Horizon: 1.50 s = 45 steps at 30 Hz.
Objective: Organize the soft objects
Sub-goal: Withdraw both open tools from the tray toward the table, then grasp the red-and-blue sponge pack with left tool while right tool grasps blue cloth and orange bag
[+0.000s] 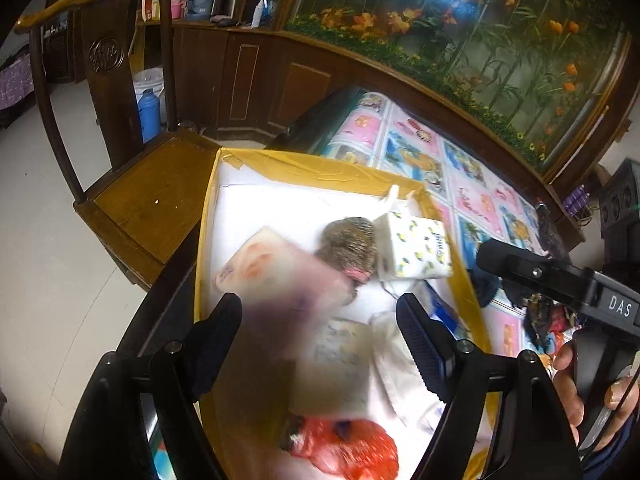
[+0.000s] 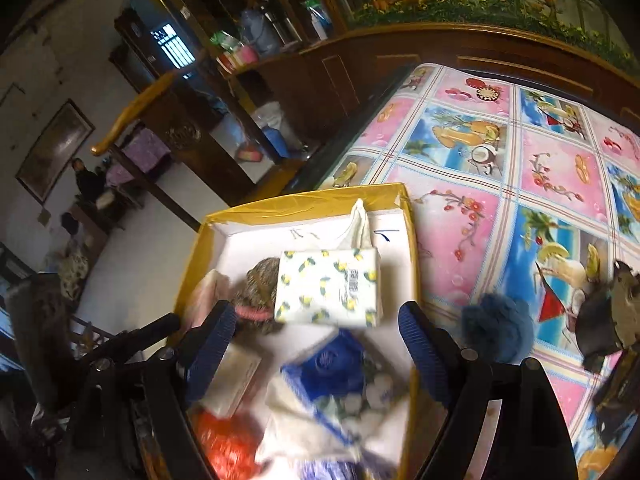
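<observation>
A yellow-rimmed box (image 1: pixel 320 166) with a white inside sits at the table's edge; it also shows in the right wrist view (image 2: pixel 304 199). In it lie a lemon-print tissue pack (image 1: pixel 416 248) (image 2: pixel 328 288), a grey-brown furry toy (image 1: pixel 348 236) (image 2: pixel 260 280), a pink pack (image 1: pixel 272 268), a red soft thing (image 1: pixel 352 448) (image 2: pixel 224 444) and a blue-and-white bag (image 2: pixel 332 376). My left gripper (image 1: pixel 320 332) hangs open and empty over the box. My right gripper (image 2: pixel 316 340) is open and empty above the box too; its body shows in the left wrist view (image 1: pixel 568 284). A blue fluffy ball (image 2: pixel 498 328) lies on the tablecloth.
The table has a pink and blue picture cloth (image 2: pixel 520 168). A dark heap of things (image 2: pixel 608 320) lies at its right edge. A wooden chair (image 1: pixel 152 188) stands left of the box. A wooden cabinet with a flowered glass panel (image 1: pixel 460 40) runs behind.
</observation>
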Each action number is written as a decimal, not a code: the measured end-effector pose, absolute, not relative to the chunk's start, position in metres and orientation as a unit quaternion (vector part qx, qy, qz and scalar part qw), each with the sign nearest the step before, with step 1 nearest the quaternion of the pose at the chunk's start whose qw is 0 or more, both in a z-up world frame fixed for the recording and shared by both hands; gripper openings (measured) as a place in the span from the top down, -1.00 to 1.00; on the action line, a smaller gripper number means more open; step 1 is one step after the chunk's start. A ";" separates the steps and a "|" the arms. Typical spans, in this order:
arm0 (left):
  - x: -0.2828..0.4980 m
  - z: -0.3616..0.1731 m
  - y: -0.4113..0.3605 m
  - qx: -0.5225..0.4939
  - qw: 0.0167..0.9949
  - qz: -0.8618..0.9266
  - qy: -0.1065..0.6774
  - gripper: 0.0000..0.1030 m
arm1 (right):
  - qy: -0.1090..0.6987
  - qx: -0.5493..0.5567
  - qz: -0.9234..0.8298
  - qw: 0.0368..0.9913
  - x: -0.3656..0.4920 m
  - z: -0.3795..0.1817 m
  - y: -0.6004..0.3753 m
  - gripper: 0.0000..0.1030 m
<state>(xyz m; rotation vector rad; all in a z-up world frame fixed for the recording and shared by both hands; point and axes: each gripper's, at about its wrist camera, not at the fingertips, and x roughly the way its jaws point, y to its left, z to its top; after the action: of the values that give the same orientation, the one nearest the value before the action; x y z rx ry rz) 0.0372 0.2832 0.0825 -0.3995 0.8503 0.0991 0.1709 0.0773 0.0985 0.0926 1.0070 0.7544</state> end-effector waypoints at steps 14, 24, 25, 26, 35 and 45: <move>-0.006 0.098 0.140 -0.127 0.896 -0.096 0.414 -0.53 | 0.442 0.132 0.329 0.824 0.099 0.072 -0.137 -0.70; 0.024 0.055 0.007 0.055 0.864 -0.091 0.492 -0.58 | 0.384 0.220 0.289 0.849 0.091 0.071 -0.258 -0.71; 0.028 0.052 0.003 0.066 0.862 -0.086 0.495 -0.58 | 0.384 0.231 0.288 0.846 0.092 0.070 -0.265 -0.71; 0.034 0.046 -0.002 0.073 0.857 -0.080 0.503 -0.58 | 0.386 0.239 0.284 0.844 0.095 0.069 -0.270 -0.71; 0.037 0.017 -0.022 0.083 0.841 -0.082 0.528 -0.59 | 0.382 0.296 0.243 0.841 0.100 0.066 -0.306 -0.72; 0.000 0.033 -0.014 -0.018 0.841 -0.175 0.511 -0.64 | 0.428 0.217 0.191 0.856 0.135 0.050 -0.292 -0.71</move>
<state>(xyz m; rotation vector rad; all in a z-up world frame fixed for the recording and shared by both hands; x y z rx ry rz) 0.0004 -0.0142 0.0326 -0.0379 1.0799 -0.3700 0.1347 -0.2923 0.0500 0.4567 0.8991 0.4025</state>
